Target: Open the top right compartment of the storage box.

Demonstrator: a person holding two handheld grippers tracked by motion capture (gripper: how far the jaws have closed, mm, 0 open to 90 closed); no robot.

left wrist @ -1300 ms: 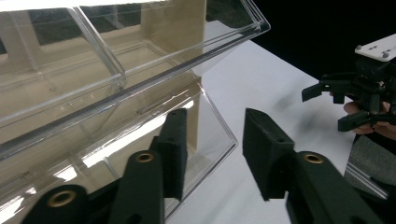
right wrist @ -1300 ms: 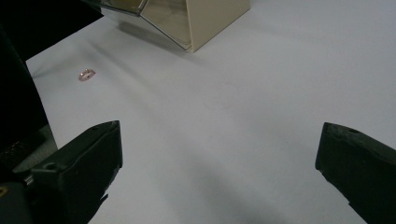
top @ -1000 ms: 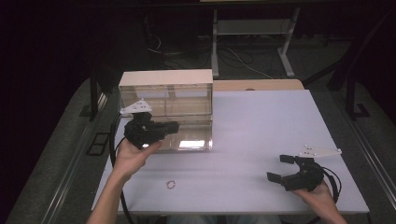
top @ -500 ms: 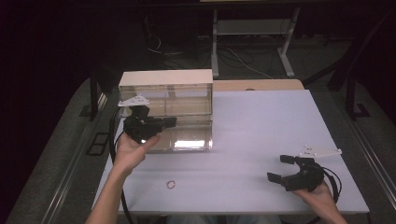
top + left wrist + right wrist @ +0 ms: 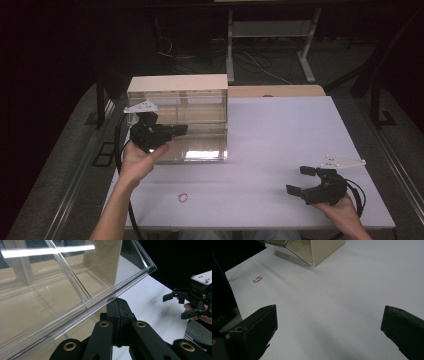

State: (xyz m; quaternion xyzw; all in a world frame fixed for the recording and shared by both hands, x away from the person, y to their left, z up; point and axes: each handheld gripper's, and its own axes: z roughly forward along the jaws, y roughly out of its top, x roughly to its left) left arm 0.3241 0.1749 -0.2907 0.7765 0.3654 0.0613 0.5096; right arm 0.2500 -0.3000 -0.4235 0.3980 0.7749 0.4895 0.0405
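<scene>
— So where's the clear drawer [image 5: 200, 150]?
— Pulled out from the cabinet [image 5: 177, 82]; left hand-held gripper [image 5: 172, 131] pinches its front edge.
— And the right hand-held gripper [image 5: 304, 180]?
— Spread wide, resting on the desk [image 5: 280, 130].

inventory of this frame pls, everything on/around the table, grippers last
Clear box: 1, transparent plastic with beige top and end wall, inner dividers, back left of the table.
Clear front flap: 1, transparent, lower front of the box, its edge at the left gripper's tips.
Small ring: 1, pinkish, near front edge, left of centre.
Table: 1, white top.
Wooden board: 1, tan, behind the table's far edge.
Metal stand: 1, pale, on the floor beyond.
Left gripper: 1, black, jaws shut on the flap's edge.
Right gripper: 1, black, jaws wide open, front right, holding nothing.
</scene>
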